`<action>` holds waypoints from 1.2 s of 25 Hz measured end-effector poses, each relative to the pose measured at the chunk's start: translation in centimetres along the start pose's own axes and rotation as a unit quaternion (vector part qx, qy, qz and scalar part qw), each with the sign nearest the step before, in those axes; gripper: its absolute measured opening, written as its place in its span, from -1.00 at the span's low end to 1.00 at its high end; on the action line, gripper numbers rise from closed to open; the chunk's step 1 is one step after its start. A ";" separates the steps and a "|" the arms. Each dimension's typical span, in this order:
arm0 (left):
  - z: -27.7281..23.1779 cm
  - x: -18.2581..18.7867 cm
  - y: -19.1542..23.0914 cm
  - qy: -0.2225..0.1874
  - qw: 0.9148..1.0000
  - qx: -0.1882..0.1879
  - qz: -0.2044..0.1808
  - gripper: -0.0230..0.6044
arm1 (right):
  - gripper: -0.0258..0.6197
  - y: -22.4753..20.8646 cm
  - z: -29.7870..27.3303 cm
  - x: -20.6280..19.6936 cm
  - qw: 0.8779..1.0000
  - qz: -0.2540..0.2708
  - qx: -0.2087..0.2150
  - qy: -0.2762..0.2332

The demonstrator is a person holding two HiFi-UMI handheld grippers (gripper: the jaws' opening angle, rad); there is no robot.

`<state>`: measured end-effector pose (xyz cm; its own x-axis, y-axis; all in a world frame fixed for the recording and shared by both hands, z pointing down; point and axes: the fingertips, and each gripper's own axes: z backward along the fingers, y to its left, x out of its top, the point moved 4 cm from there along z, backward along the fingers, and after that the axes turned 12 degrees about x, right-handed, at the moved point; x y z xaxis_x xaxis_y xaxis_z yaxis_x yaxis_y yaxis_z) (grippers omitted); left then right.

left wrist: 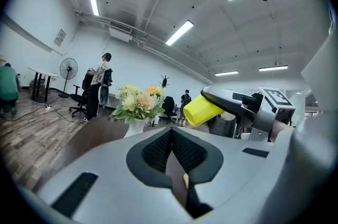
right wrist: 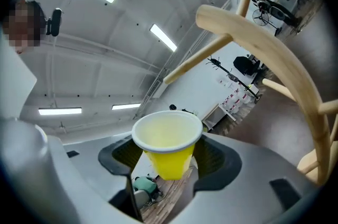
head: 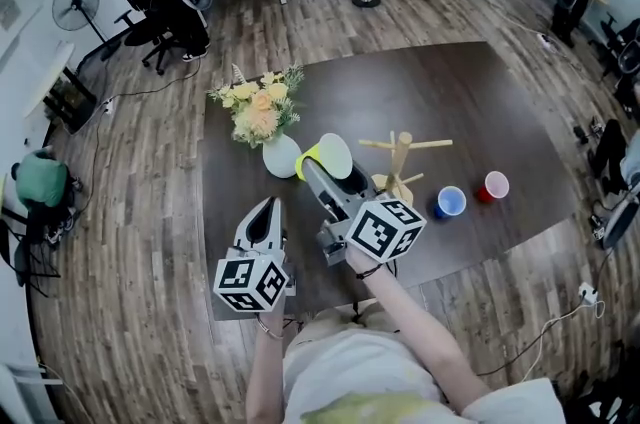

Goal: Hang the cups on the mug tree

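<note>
Over the table [head: 480,102], right tool [right wrist: 169,157], jaws wide, clamps yellow cup [right wrist: 166,138] beside mug tree [head: 400,157].

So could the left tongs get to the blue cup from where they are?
Probably not directly. The left tongs are shut, but the right tongs, holding the yellow cup, and the mug tree lie between them and the blue cup; they would need to go round.
</note>
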<state>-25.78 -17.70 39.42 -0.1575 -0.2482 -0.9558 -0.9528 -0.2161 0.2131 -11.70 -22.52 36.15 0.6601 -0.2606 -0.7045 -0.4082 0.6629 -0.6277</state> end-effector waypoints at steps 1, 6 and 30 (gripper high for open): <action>0.0 0.2 -0.2 -0.003 1.000 -0.002 -0.001 -0.85 | 0.03 0.1 0.1 0.2 1.000 -0.002 0.001 -0.004; -0.1 0.8 -1.4 -0.010 1.000 -0.012 -0.014 -0.85 | 0.03 0.3 0.5 1.2 1.000 -0.012 0.008 -0.023; -0.1 1.0 -3.4 -0.005 0.999 -0.016 -0.029 -0.85 | -0.01 1.0 2.6 5.4 0.970 -0.133 0.062 -0.196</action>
<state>-22.72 -17.29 37.75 -0.1056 -0.2242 -0.9688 -0.9517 -0.2597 0.1638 -6.90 -21.49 32.58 0.9302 -0.1629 -0.3289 -0.1288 0.6943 -0.7081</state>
